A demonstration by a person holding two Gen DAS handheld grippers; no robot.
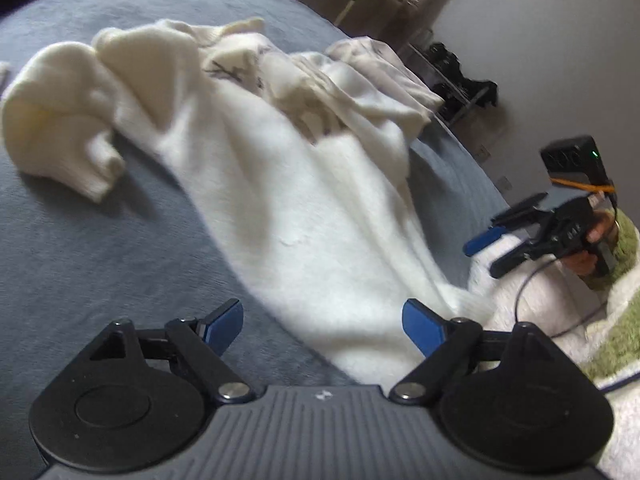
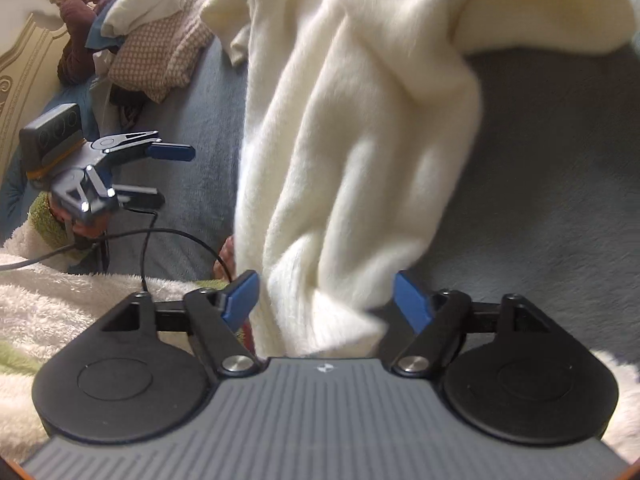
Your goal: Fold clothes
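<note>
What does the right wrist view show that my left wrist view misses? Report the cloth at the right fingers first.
Observer: The cream garment's ribbed hem lies between the right gripper's open fingers; neither pad looks pressed on it.
Operator: Now check my left gripper from that side.
Observer: Seen side-on, the left gripper is open above the grey blanket, with nothing between its fingers.
Operator: Say what lies beyond it.
Observer: A pile of clothes, with a checked piece in it, sits by the cream headboard.
</note>
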